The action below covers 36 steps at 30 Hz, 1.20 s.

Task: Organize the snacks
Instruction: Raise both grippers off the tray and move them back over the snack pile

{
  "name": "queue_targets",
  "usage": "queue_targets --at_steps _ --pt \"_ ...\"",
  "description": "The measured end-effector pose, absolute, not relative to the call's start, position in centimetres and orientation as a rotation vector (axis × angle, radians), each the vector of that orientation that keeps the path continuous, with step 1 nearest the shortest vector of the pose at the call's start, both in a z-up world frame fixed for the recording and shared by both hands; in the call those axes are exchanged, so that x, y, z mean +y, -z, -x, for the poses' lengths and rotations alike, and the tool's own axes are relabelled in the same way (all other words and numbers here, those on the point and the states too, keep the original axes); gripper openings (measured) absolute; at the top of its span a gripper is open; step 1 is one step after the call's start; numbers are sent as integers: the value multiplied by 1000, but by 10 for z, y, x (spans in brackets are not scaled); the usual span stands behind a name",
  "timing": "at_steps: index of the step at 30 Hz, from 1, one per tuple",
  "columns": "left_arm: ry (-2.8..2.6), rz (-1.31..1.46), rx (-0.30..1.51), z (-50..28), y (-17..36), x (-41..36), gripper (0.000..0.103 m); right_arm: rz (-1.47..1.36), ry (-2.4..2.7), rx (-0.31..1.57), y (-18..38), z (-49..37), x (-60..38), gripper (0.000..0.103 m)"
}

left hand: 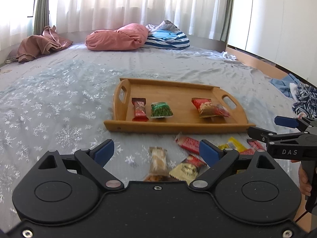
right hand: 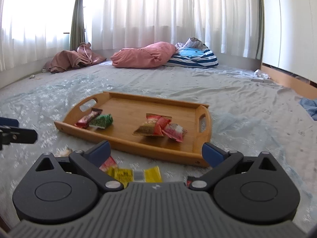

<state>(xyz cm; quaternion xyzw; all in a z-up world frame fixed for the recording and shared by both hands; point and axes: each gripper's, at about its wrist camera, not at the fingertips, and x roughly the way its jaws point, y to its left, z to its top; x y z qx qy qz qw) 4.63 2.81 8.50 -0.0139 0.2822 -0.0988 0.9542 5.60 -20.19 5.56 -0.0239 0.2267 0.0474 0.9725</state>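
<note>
Both grippers, left (left hand: 156,150) & right (right hand: 155,150): fingers wide apart, empty, above loose snacks (left hand: 188,144) on bed (left hand: 59,99), near tray (left hand: 178,126).

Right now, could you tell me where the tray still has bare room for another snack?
The wooden tray is bare along its back half and in the gap between the green packet and the red packets. The left end is tight: the brown bar lies beside the green packet. In front of the tray, loose snacks crowd the bedsheet.
</note>
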Motion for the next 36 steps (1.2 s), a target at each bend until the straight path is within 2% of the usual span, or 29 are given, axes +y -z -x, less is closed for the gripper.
queue_targets --at_steps 14,26,31,36 --pt "224 42 539 0 -67 5 99 65 -6 446 -20 -18 -208 103" --pt "246 36 555 16 -46 -24 99 18 45 486 4 -3 -218 103" --pt "238 8 551 20 -38 -33 99 0 61 489 10 0 -222 103" --pt "232 -36 544 20 -34 -42 93 -8 89 465 12 3 -224 103"
